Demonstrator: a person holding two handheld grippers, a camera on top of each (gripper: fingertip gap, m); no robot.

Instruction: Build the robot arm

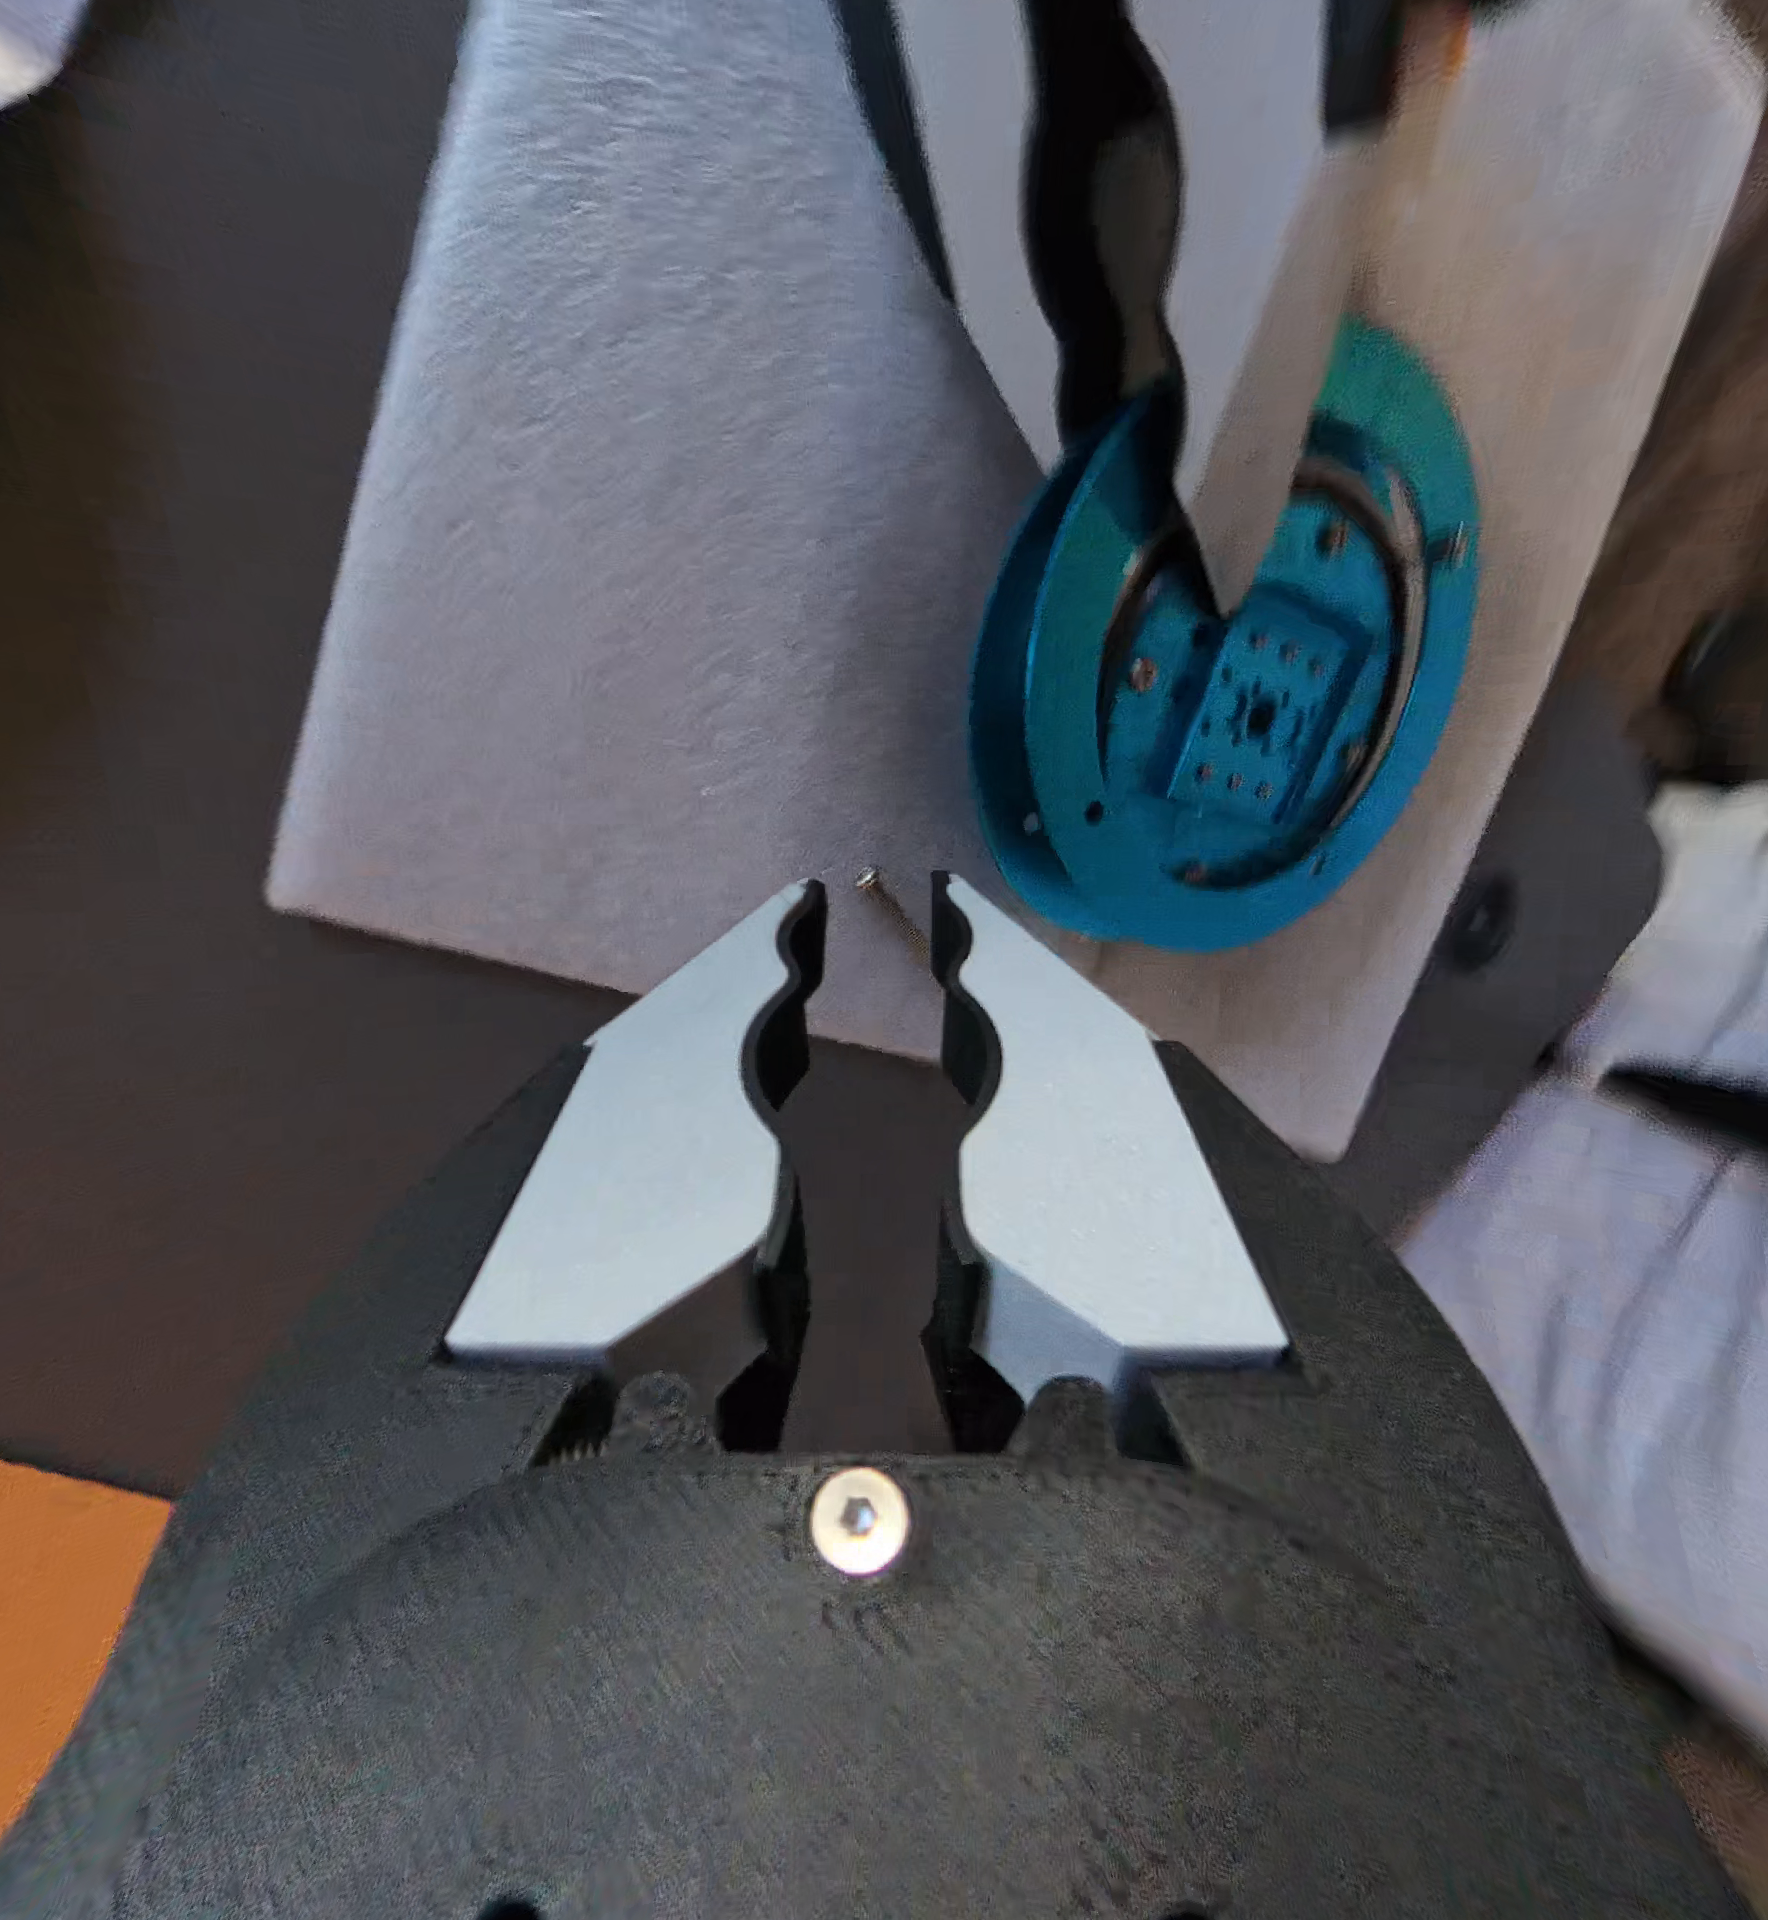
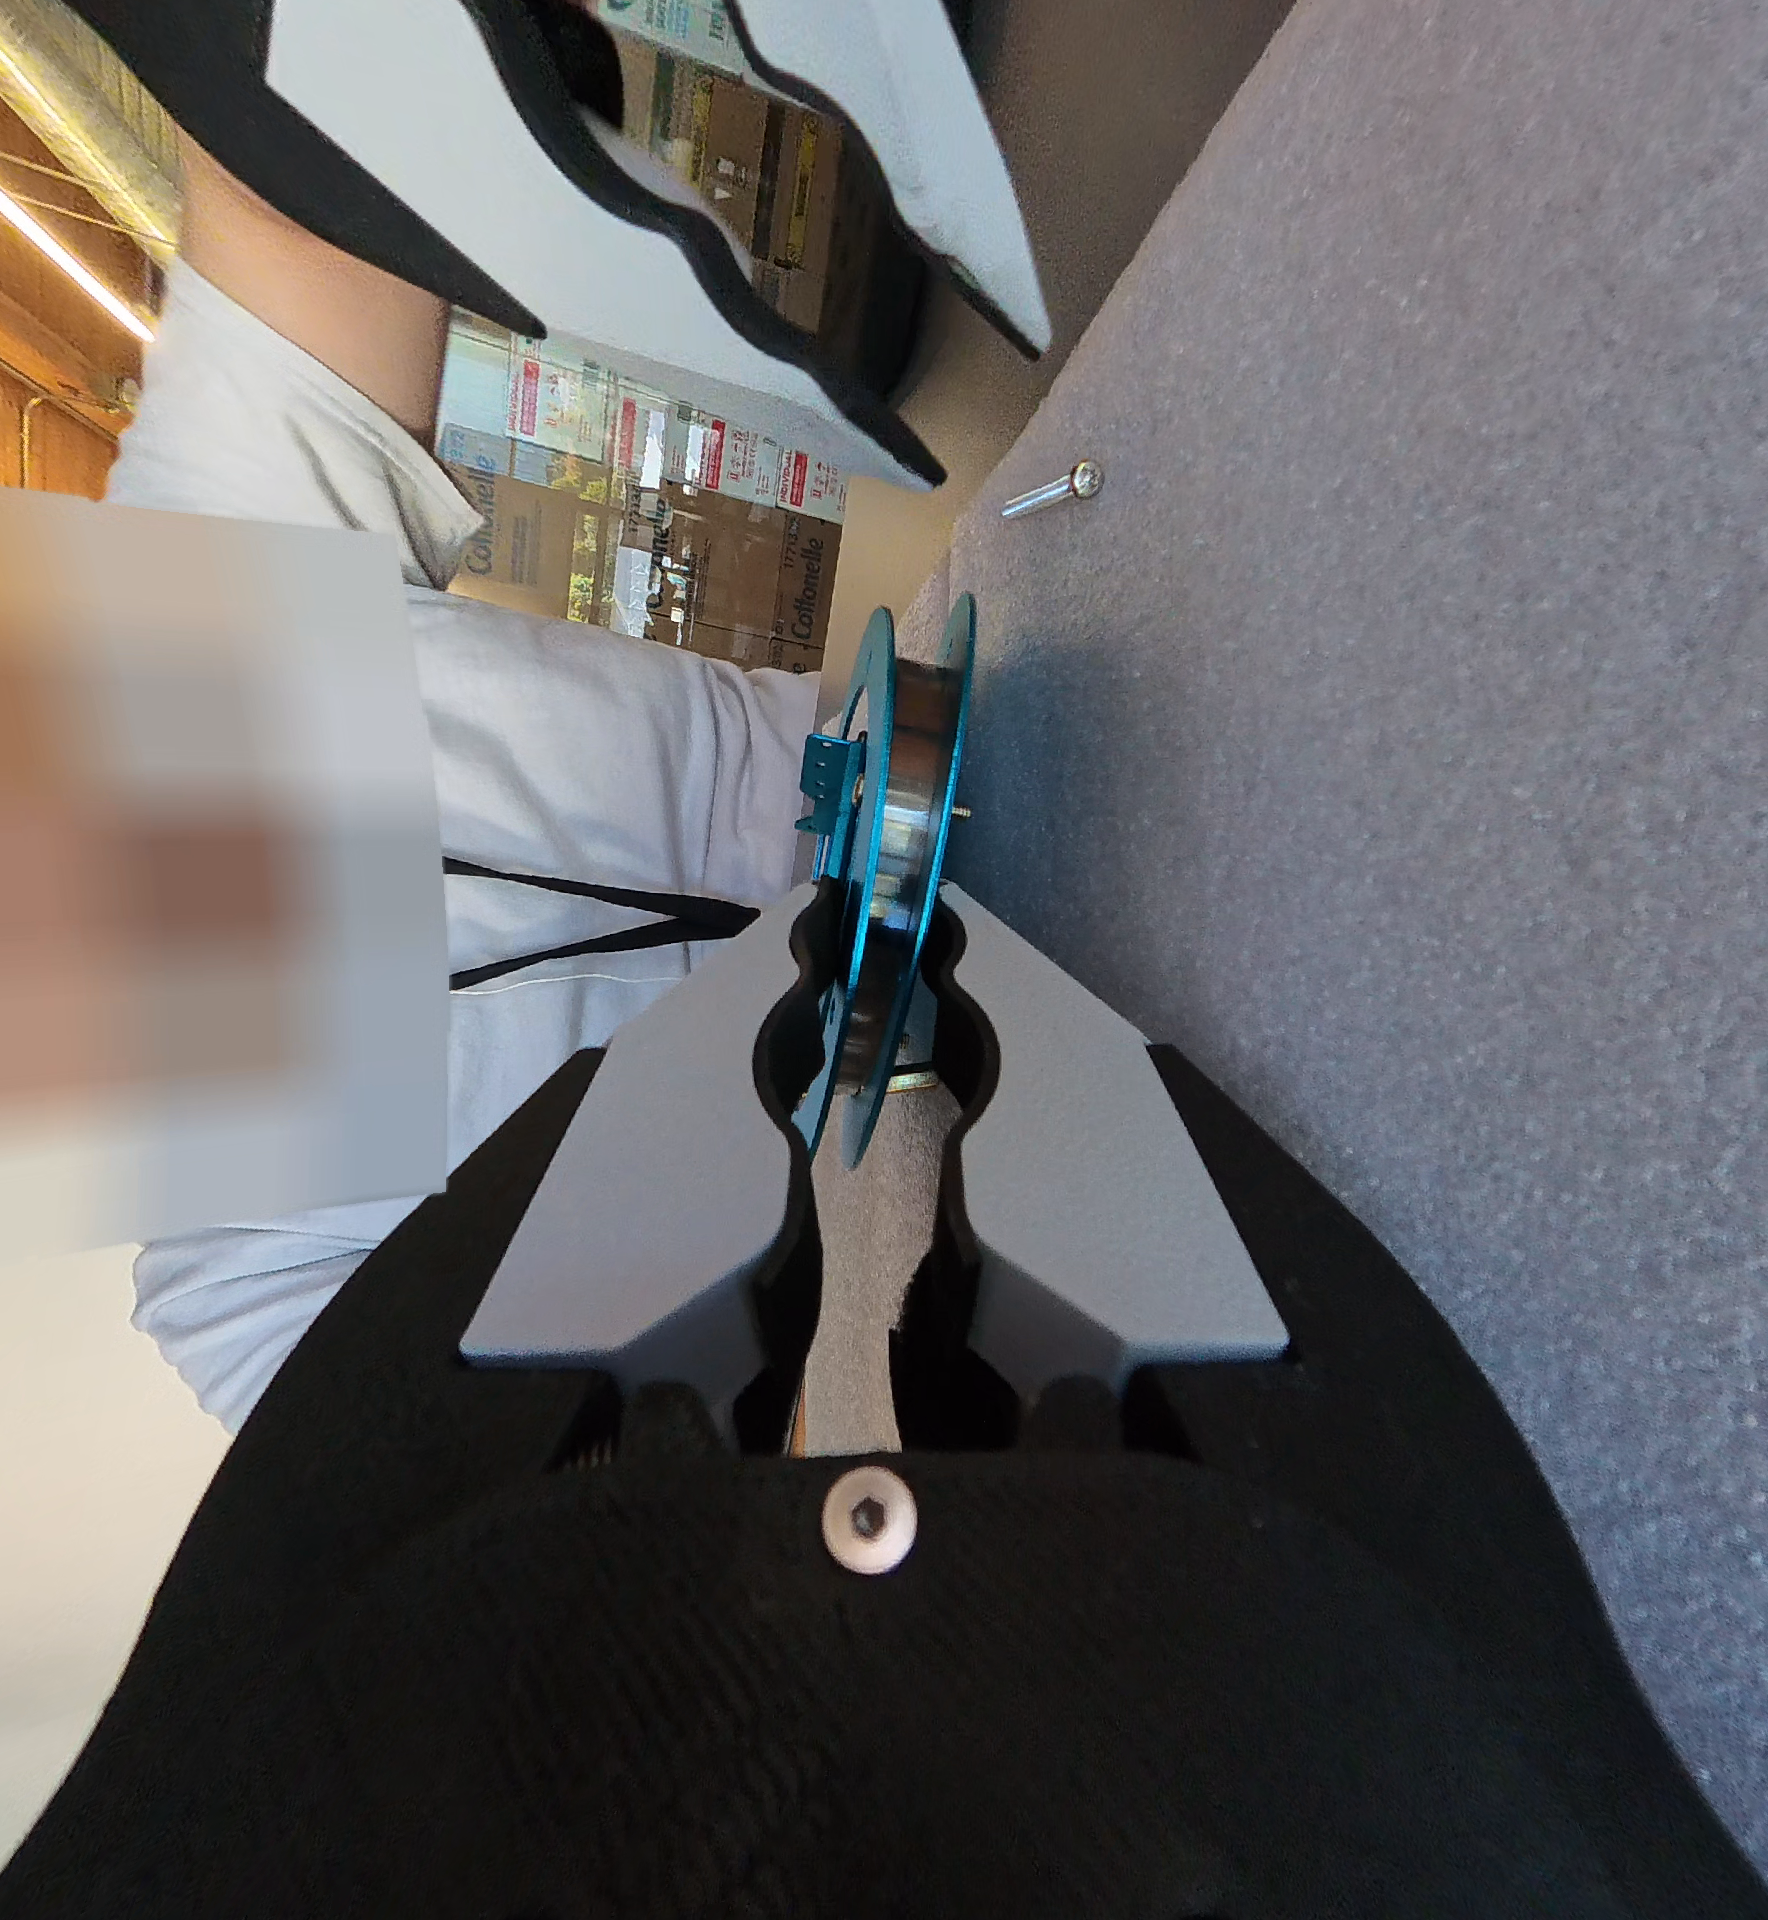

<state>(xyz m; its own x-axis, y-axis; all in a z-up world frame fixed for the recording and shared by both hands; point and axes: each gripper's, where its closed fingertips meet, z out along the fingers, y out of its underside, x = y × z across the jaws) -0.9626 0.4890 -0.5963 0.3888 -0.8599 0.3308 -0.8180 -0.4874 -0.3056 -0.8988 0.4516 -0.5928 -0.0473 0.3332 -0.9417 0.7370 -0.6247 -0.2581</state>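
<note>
A small silver screw (image 1: 885,912) lies on a grey felt mat (image 1: 599,520). My left gripper (image 1: 880,899) is open by a narrow gap, its tips just above the mat on either side of the screw without gripping it. My right gripper (image 2: 885,925) is shut on a blue two-disc metal part (image 2: 890,831) and holds it on edge against the mat (image 2: 1431,727). The left wrist view shows that part (image 1: 1244,707) right of the screw, with the right gripper (image 1: 1160,499) clamping it from above. The right wrist view shows the screw (image 2: 1051,494) and the left gripper (image 2: 994,416) beyond it.
The mat lies on a dark tabletop (image 1: 132,623) with an orange surface (image 1: 18,1610) past its edge. A person in a white shirt (image 2: 599,790) is close behind the blue part. Stacked cardboard boxes (image 2: 651,540) stand in the background. Left tips to right tips: about 8 cm.
</note>
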